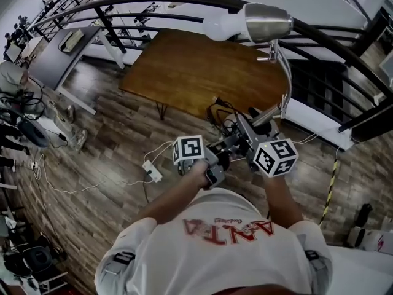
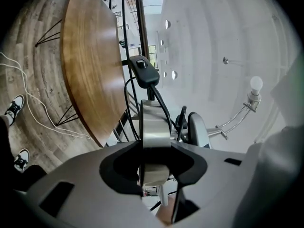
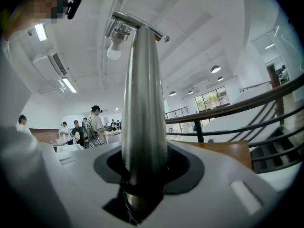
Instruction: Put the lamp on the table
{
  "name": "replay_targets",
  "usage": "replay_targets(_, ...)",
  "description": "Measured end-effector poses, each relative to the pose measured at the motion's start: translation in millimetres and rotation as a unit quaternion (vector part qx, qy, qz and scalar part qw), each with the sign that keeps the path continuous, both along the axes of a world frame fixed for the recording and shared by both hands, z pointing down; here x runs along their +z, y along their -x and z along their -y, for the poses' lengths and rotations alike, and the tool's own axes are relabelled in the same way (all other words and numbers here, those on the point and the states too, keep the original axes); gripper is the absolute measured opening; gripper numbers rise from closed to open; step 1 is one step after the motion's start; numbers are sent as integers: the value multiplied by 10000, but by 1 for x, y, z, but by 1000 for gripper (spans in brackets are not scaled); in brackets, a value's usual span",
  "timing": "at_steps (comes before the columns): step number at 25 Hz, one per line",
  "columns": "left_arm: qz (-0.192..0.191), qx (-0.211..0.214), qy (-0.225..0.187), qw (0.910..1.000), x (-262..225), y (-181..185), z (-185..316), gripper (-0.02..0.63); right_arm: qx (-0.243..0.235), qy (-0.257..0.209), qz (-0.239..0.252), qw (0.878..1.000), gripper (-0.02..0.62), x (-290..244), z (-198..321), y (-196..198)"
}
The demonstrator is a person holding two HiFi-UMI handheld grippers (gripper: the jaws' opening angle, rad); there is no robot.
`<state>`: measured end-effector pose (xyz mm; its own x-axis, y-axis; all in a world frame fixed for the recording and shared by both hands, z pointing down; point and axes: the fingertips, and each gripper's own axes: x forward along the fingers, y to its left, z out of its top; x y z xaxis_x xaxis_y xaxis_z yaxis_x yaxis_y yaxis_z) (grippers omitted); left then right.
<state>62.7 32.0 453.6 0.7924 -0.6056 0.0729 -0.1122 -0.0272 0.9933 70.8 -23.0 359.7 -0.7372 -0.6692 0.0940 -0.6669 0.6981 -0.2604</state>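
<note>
I hold the lamp (image 1: 268, 22) in the air with both grippers, short of the wooden table (image 1: 184, 72). My left gripper (image 2: 154, 167) is clamped on the rim of its steel base. My right gripper (image 3: 142, 175) is closed round its tapered steel stem, with the bulb (image 3: 114, 51) at the far end. A tangle of black cables (image 1: 222, 117) lies between me and the table's near edge. A white power strip (image 1: 152, 171) sits on the plank floor (image 1: 110, 128) to the left. A black railing (image 1: 153, 6) curves past the table's far side.
</note>
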Motion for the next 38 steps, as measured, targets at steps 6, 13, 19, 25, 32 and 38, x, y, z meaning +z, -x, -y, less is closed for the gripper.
replay_targets(6, -80, 377, 14, 9993, -1, 11, 53, 151, 361, -15, -66, 9993, 170, -1, 52, 9)
replay_targets(13, -173, 927, 135, 9955, -2, 44, 121, 152, 918, 100, -149, 9956, 170, 0, 122, 37)
replay_targets(19, -166, 1446, 202, 9891, -4, 74, 170, 151, 1428, 143, -132, 9896, 170, -1, 170, 62)
replay_targets(25, -132, 1924, 228, 9810, 6, 90, 197, 152, 1877, 284, -80, 9818, 170, 11, 195, 72)
replay_targets(32, -244, 2092, 554, 9760, 26, 73, 211, 150, 2011, 530, -236, 9779, 170, 33, 214, 55)
replay_targets(38, -174, 2124, 725, 9743, 44, 48, 242, 151, 2041, 690, -153, 9764, 172, 54, 247, 28)
